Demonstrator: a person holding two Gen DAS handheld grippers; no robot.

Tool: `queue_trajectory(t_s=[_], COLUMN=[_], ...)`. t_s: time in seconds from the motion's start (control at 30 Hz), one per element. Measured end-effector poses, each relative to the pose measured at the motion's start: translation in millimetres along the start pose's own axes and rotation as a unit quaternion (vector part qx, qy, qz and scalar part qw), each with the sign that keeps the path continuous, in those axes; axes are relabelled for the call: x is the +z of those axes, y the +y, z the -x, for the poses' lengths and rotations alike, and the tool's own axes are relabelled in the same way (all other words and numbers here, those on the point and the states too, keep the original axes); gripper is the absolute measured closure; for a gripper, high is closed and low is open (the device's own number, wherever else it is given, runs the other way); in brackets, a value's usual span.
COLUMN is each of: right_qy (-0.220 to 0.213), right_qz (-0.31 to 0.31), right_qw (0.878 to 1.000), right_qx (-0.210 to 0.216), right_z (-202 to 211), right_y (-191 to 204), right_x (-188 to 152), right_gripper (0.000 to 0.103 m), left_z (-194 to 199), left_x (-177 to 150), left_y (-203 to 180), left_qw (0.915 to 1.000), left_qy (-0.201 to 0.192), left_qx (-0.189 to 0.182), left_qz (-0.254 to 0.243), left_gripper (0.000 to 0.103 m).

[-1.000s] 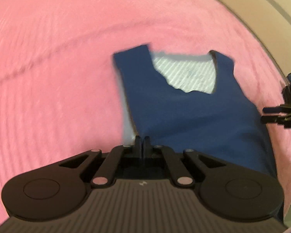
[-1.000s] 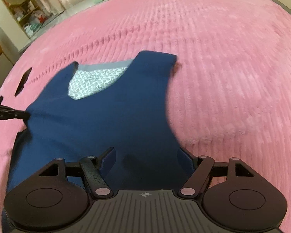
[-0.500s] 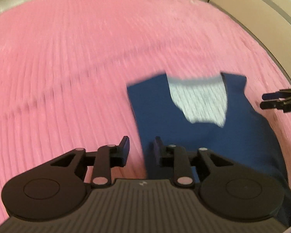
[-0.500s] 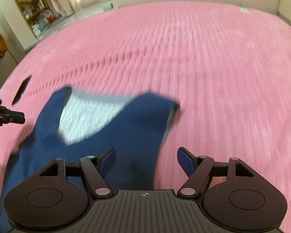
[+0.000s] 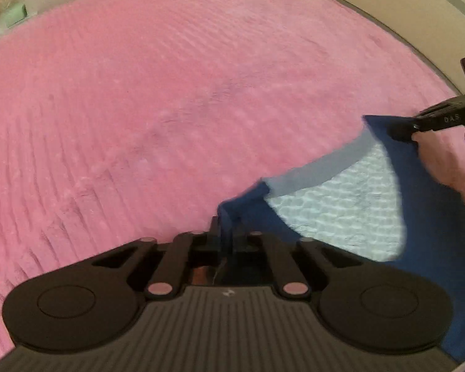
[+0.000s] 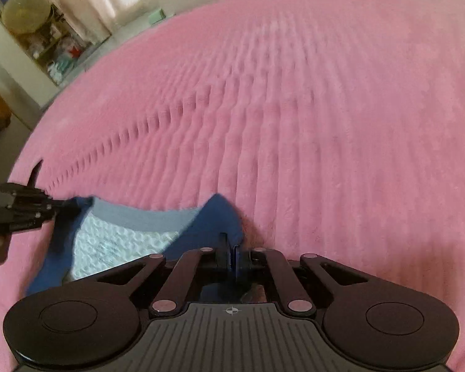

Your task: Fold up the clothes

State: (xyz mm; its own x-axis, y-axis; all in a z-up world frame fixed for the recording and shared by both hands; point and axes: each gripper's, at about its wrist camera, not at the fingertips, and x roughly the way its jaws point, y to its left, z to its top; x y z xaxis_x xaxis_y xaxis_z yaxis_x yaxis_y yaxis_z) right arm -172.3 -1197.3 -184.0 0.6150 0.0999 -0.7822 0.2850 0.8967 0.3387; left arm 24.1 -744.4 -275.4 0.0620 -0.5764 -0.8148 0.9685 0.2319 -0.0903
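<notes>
While your left hand-held gripper (image 5: 224,232) clamps 1 shoulder strap of the blue vest (image 5: 434,217), your right hand-held gripper (image 6: 231,252) pinches the other strap. Fingers (image 6: 223,248) are pressed together on cloth. Vest hangs between both, neckline stretched, pale patterned lining (image 5: 341,217) showing, over the pink ribbed bedspread (image 5: 170,108).

Both grippers, open half a second back, now pinched shut on blue vest (image 5: 434,232): left gripper (image 5: 224,232) on one shoulder strap, right gripper (image 6: 231,254) on the other. Neckline now stretched between them.
</notes>
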Motion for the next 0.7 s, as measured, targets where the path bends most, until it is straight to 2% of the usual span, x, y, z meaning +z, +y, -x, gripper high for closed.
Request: queue_trajectory(t_s=[0.03,0.1,0.17,0.27,0.3,0.33,0.4,0.47,0.57,0.7], right_qy=[-0.023,-0.053,-0.058,-0.041,-0.033,-0.029,-0.051,-0.068,-0.078,-0.040], right_qz=[0.020,0.029,0.037,0.035,0.030,0.027,0.022,0.010,-0.014,-0.028], right_qw=[0.999,0.998,0.997,0.998,0.998,0.997,0.997,0.997,0.997,0.998], right_qx=[-0.010,-0.008,-0.017,-0.035,-0.047,-0.059,-0.062,-0.043,-0.010,0.038], right_z=[13,21,14,-10,-15,-18,-7,13,50,95], right_y=[6,8,11,14,14,14,16,17,26,61], right_x=[9,31,44,40,34,27,12,-7,-47,-131], right_gripper=[0.102,0.102,0.102,0.102,0.093,0.066,0.030,0.030,0.030,0.030], left_z=[12,23,14,-11,-16,-17,-10,4,42,93], left_x=[5,16,24,21,18,13,7,-1,-26,-90], left_y=[-2,4,8,11,9,7,5,1,-12,-64], left_qw=[0.9996,0.9981,0.9973,0.9962,0.9956,0.9952,0.9948,0.9941,0.9943,0.9983], left_qy=[-0.026,-0.053,-0.050,-0.017,-0.009,-0.007,-0.016,-0.026,-0.035,-0.002], left_qx=[0.009,0.025,0.049,0.073,0.080,0.086,0.088,0.095,0.092,0.056], left_qz=[0.001,0.018,0.024,0.046,0.047,0.045,0.048,0.046,0.041,0.017], left_gripper=[0.100,0.100,0.100,0.095,0.093,0.090,0.086,0.081,0.081,0.081])
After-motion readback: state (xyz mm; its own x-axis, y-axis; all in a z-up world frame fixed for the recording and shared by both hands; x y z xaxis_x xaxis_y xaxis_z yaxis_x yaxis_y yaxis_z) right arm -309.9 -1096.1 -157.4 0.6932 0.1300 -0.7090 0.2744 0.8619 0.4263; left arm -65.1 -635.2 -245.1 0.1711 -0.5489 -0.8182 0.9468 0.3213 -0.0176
